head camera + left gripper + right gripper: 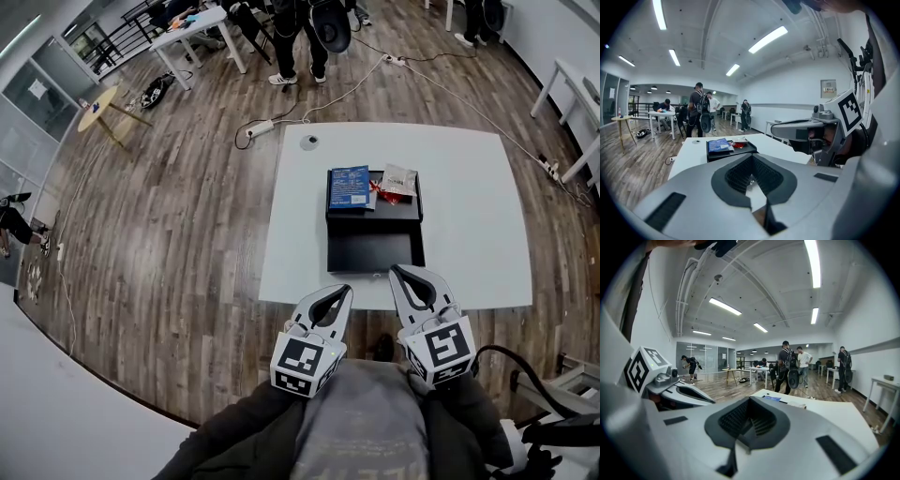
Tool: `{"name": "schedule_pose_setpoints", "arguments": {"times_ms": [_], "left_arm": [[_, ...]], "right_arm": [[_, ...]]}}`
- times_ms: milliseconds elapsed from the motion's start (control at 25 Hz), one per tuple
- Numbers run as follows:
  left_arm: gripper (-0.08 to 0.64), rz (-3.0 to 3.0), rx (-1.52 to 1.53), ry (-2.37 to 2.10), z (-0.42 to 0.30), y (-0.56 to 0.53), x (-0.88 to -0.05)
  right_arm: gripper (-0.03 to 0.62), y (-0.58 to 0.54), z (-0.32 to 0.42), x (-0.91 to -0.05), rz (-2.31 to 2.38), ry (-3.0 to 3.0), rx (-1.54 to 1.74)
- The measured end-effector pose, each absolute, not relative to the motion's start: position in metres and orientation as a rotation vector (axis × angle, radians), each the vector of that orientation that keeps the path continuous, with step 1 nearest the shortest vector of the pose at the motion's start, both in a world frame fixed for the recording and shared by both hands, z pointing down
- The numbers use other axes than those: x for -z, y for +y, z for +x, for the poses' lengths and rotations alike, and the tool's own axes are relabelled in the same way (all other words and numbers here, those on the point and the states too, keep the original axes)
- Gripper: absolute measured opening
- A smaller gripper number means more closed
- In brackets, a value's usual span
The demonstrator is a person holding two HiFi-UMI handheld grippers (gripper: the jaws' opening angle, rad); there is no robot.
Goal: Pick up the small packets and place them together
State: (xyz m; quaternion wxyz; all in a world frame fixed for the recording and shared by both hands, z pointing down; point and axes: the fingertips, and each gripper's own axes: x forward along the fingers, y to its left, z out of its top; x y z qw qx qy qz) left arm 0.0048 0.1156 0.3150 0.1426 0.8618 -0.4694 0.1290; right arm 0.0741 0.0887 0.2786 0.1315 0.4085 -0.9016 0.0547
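Holding both tools close in front of your chest, you have nothing in either. The left gripper (343, 290) has its jaws together, pads meeting at the tips. Only a bare slot is left behind them, and no packet sits in it. The right gripper (397, 273) is closed just as fully and is likewise empty. Both point slightly down toward the near edge of the table (469, 216) and touch nothing on it.

Past the tips lies the black tray (375, 248), in the middle of the table. Its near half is bare. The packets lie at its far end, with the blue packet (349, 187) on the left and the white packet (399, 178) on the right. The red packet (383, 197) is between them, tucked against the white one and touching or nearly touching the blue. Beyond the tray, well apart from it, a round thing (310, 141) sits on the table, too small to identify.

Judging by this, the packets already lie together at one end of the tray, and no other packet shows loose on the table. Either the gathering is done, or you have yet to begin and mean to bring them closer; the pictures don't settle which. If more is wanted, you'd need to part a gripper's jaws and reach well forward, since the packets are at the tray's far end. Farther off, people stand on the wood floor.
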Motion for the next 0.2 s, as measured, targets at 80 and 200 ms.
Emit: {"name": "schedule_pose_setpoints", "arguments": {"times_ms": [80, 200], "left_arm": [[0.003, 2.484, -0.372, -1.353, 0.0044, 0.1169, -0.3152], [0.003, 2.481, -0.371, -1.354, 0.0039, 0.1183, -0.3158]], "right_arm": [[0.003, 0.0897, 0.0739, -0.2788, 1.185, -2.617, -0.160], [0.003, 0.0909, 0.0734, -0.2793, 1.181, -2.619, -0.162]]}}
